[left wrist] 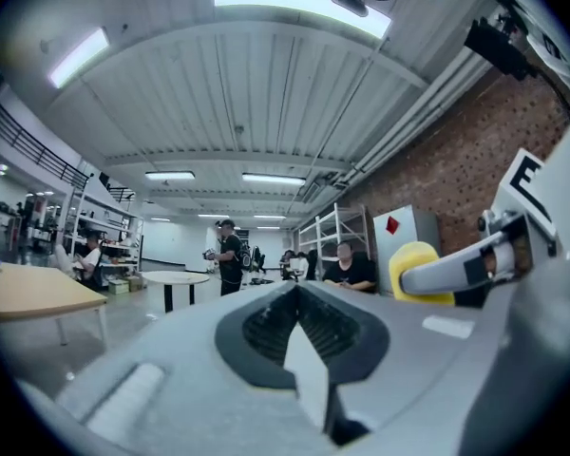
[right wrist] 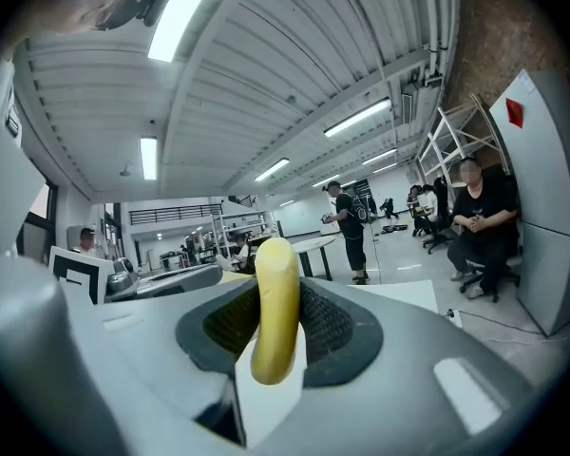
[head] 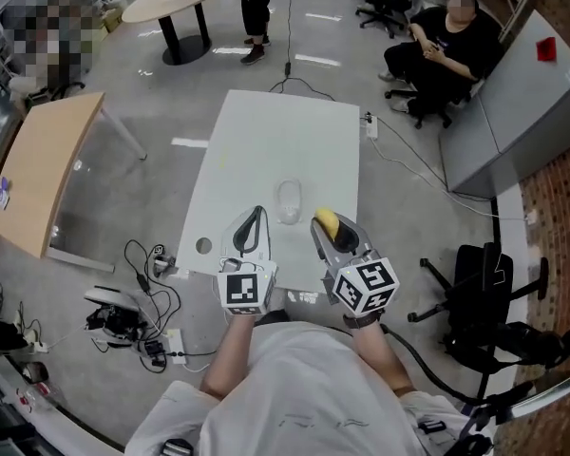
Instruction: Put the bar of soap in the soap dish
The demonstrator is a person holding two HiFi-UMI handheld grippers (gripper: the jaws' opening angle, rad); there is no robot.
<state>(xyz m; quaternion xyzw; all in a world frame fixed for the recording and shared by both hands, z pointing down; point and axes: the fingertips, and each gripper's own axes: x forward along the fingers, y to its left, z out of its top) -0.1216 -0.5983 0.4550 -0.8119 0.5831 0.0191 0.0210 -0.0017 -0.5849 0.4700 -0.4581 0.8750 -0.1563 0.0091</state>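
— At six o'clock on the counter (head: 266, 131), by its near edge, I've got both tongs up. The right tongs (head: 321, 228) are clamped on the soap (head: 329, 221). It's pinched between the pads and sticks up past them. I'd judge it's off the surface.

— And the left?

— The left tongs (head: 256, 217) are drawn together at the tips, with nothing in them.

— Where's the dish?

— The dish (head: 288, 202) sits empty toward the middle of the counter, at twelve o'clock from the gap between my two tongs. The soap is near it, at its four o'clock, and not touching it.

— So how far along are you?

— The pick-up is done, I'd say. What's left is to carry the soap over the dish, lower it in and let go.

— Count it off for me.

— One soap, one dish, one counter under them, and two tongs, one loaded and one empty.
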